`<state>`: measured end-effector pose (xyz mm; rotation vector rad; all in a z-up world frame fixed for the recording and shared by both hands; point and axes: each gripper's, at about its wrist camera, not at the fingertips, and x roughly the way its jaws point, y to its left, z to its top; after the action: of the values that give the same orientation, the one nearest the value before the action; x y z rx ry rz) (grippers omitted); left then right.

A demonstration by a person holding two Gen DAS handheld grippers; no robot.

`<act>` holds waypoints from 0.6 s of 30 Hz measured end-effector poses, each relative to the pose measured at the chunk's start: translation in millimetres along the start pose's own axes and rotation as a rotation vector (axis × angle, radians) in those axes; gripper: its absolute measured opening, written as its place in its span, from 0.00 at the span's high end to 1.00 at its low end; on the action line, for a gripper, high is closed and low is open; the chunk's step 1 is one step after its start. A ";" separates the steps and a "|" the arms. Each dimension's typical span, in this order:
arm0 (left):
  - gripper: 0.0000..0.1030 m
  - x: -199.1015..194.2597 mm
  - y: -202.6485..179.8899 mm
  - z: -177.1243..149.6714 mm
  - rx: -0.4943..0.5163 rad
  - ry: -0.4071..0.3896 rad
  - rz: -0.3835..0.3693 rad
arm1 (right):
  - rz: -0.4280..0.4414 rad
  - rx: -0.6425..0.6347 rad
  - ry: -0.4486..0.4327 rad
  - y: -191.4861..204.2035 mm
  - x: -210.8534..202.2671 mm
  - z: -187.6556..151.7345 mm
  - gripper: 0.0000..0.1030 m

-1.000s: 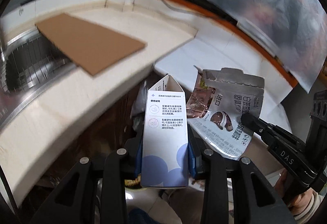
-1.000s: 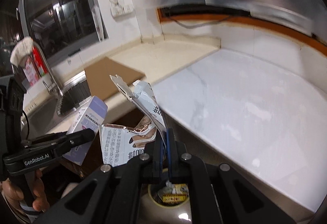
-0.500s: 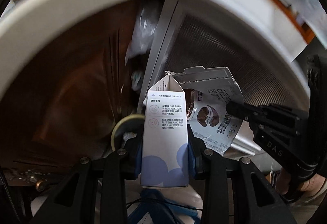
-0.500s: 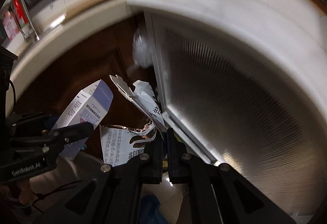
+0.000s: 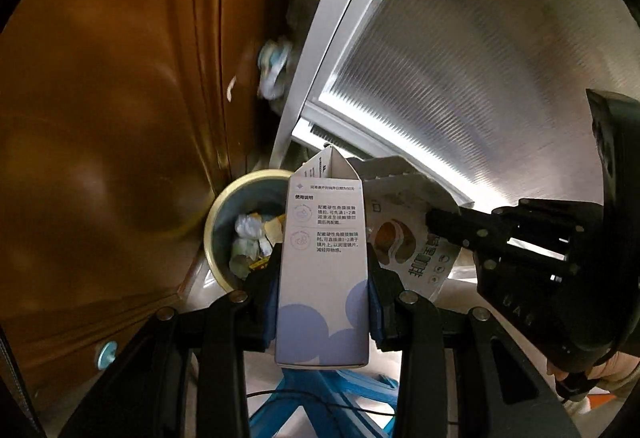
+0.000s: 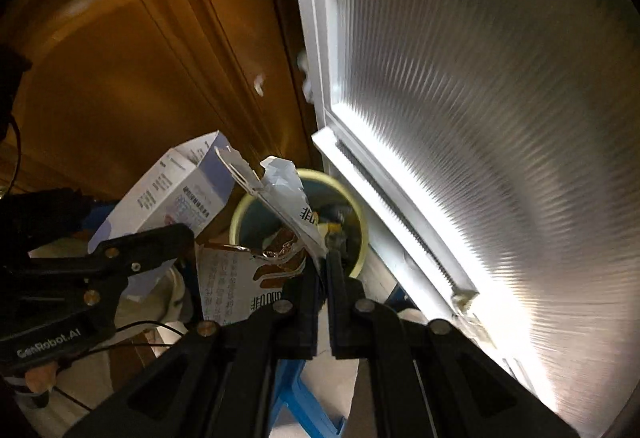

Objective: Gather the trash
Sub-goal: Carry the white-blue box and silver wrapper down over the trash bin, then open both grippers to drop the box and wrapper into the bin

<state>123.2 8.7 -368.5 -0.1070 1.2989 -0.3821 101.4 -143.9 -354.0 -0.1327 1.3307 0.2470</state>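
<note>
Left gripper (image 5: 322,312) is clamped on the carton (image 5: 324,270), right gripper (image 6: 323,312) pinched shut on the torn pouch (image 6: 244,286), and the bin (image 6: 356,206) sits below, just past both, so I'd say the pouch side's closer.

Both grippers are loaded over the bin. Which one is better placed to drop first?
Right, probably. In its own view the torn wrapper in the right gripper overlaps the trash bin opening. The left gripper holds its carton beside the bin, toward its rim.
</note>
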 end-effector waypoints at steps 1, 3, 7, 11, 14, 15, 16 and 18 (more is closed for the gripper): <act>0.68 10.8 3.4 2.5 -0.004 0.017 -0.001 | -0.003 -0.001 0.011 -0.9 6.5 1.0 0.97; 0.68 26.5 7.3 4.7 -0.010 0.040 -0.003 | -0.016 -0.008 0.029 -4.2 22.2 0.9 0.97; 0.68 56.8 18.5 12.0 -0.015 0.091 0.009 | -0.035 -0.009 0.063 -7.6 48.7 5.0 0.97; 0.68 79.1 26.6 12.3 -0.039 0.135 0.017 | -0.019 0.008 0.092 -10.5 71.2 9.5 0.97; 0.67 88.0 30.3 14.8 -0.059 0.145 0.014 | -0.010 0.007 0.103 -10.5 81.1 12.5 0.97; 0.67 88.2 31.7 15.2 -0.061 0.145 0.015 | -0.003 0.011 0.109 -9.9 85.4 14.0 0.97; 0.67 89.5 33.2 16.3 -0.067 0.144 0.016 | 0.002 0.012 0.111 -9.5 87.9 15.0 0.96; 0.67 91.1 37.3 18.6 -0.075 0.142 0.025 | 0.021 0.012 0.111 -12.1 92.0 16.0 0.96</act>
<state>168.6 10.5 -457.8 -0.1290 1.4535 -0.3240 139.5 -142.5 -440.1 -0.1238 1.4441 0.2526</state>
